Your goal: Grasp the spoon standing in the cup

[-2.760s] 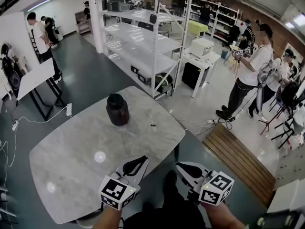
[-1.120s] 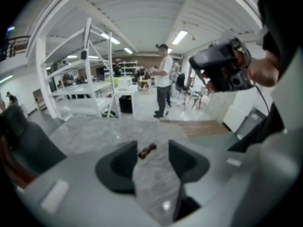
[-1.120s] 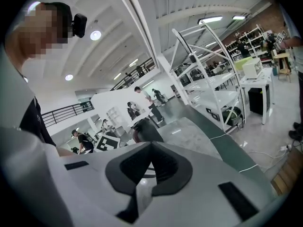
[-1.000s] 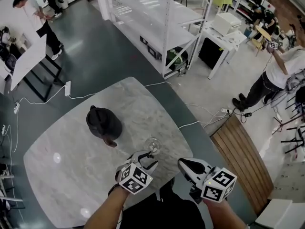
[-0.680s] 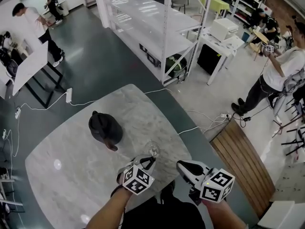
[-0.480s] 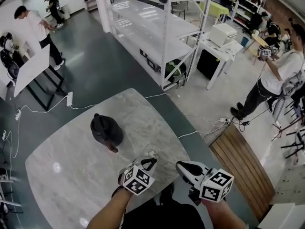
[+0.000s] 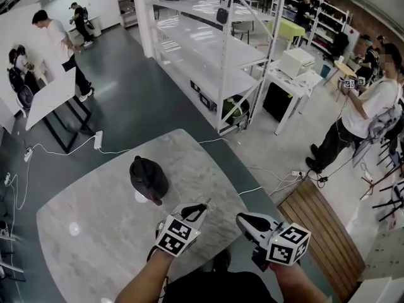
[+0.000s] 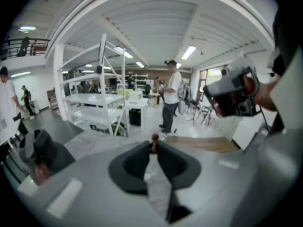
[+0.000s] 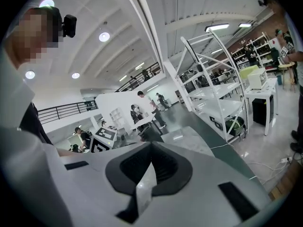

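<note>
Now, one spoon (image 8: 154, 138) clenched in left gripper (image 8: 152, 146), right gripper (image 9: 151, 144) closed, one dark jar (image 7: 149, 177) nearby.

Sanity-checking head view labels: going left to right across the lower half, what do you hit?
dark jar → left claw → right claw → wooden platform

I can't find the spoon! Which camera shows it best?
The left gripper view: the spoon shows its brown end, pinched in the left claw. The head view shows barely a thin sliver; the right gripper view shows none of it.
</note>
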